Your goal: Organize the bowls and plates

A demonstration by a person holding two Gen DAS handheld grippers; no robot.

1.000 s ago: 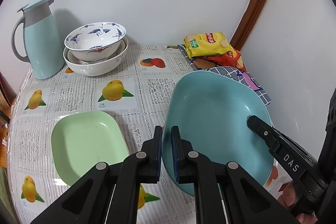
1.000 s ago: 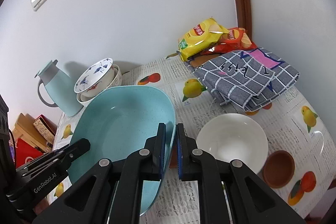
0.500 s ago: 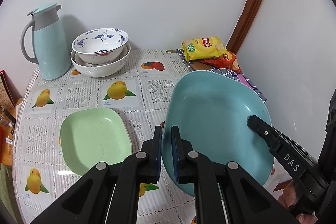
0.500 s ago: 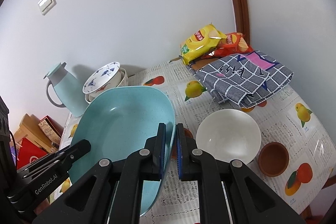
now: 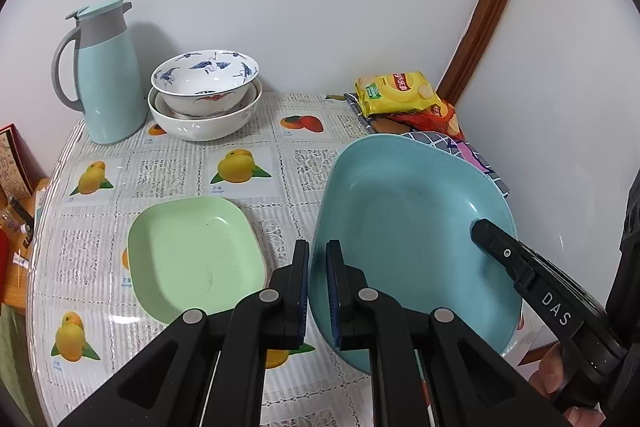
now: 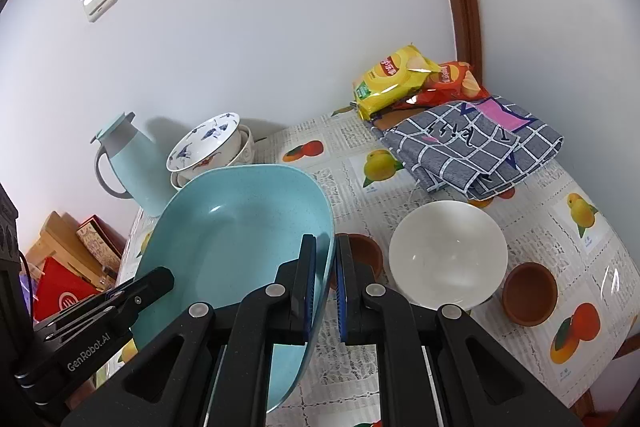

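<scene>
Gripping opposite rims of a blue plate (image 5: 408,227), the left gripper (image 5: 317,279) and right gripper (image 6: 325,275) hold it tilted above a round table (image 5: 176,171) covered in a fruit-print cloth. Each gripper's fingers are clenched on the plate's edge, one finger inside the rim and one outside.

In the left wrist view, a pale blue jug (image 5: 106,75) stands at 10 o'clock against the wall. Just beside it, at 11 o'clock, a painted bowl (image 5: 205,77) sits nested inside a wider white bowl (image 5: 200,123). A green square plate (image 5: 194,257) lies flat on the cloth at 8 o'clock, just beside the left gripper's fingertips. The blue plate fills the 3 to 5 o'clock part of the view, its far rim caught by the right gripper, which enters from 4 o'clock. A yellow chip bag (image 5: 396,93) lies at 1 o'clock, resting on a red chip bag (image 5: 438,117).

In the right wrist view, the blue plate spreads from the centre toward 8 o'clock. A small brown cup (image 6: 362,251) sits partly hidden behind the gripper's right finger. A plain white bowl (image 6: 448,255) stands at 3 o'clock, with a second brown cup (image 6: 530,293) just beside it at 4 o'clock. A folded checked cloth (image 6: 476,151) lies at 2 o'clock, touching the chip bags.
</scene>
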